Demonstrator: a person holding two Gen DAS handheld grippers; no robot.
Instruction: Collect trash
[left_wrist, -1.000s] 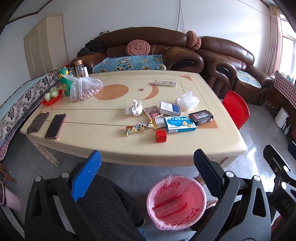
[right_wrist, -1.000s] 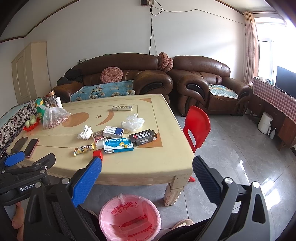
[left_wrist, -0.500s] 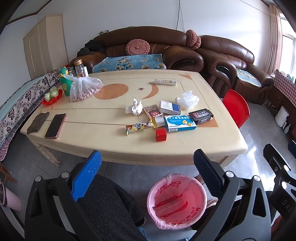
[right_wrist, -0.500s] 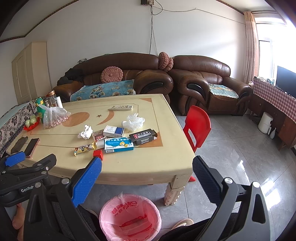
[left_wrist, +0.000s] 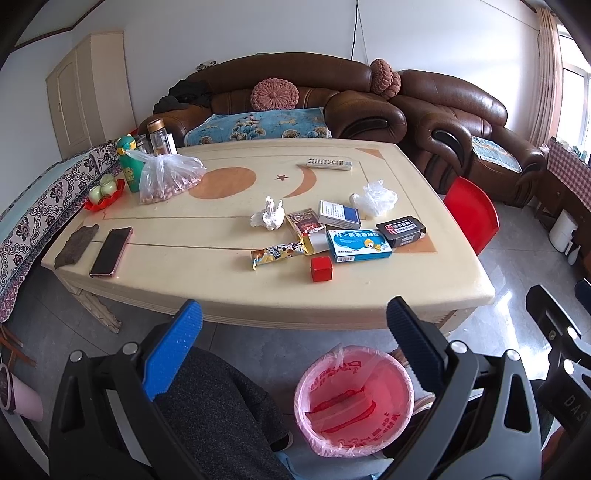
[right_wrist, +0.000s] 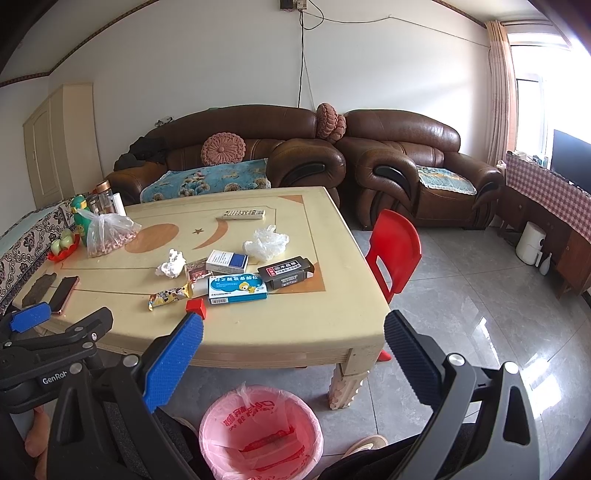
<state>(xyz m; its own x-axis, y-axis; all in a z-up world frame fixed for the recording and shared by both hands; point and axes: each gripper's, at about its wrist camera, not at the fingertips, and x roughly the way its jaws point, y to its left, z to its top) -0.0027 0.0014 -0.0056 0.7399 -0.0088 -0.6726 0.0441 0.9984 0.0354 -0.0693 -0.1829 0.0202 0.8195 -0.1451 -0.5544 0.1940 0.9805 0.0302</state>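
Trash lies on the cream table (left_wrist: 207, 266): a crumpled tissue (left_wrist: 269, 214), a snack wrapper (left_wrist: 277, 253), a small red box (left_wrist: 321, 268), a blue medicine box (left_wrist: 359, 244), a black box (left_wrist: 400, 229), a white-blue box (left_wrist: 339, 214) and a crumpled plastic bag (left_wrist: 375, 197). A bin with a pink liner (left_wrist: 354, 398) stands on the floor before the table; it also shows in the right wrist view (right_wrist: 260, 432). My left gripper (left_wrist: 293, 325) and right gripper (right_wrist: 293, 334) are both open and empty, held short of the table's near edge.
A phone (left_wrist: 110, 251), a dark cloth (left_wrist: 75, 240), a bag of nuts (left_wrist: 166, 177), a green bottle (left_wrist: 129, 162), a red fruit dish (left_wrist: 103, 192) and a remote (left_wrist: 329, 163) are on the table. A red chair (right_wrist: 395, 254) stands at its right. Brown sofas (right_wrist: 258, 147) line the back.
Both views have shifted very slightly; the grippers stay open and nothing on the table has moved.
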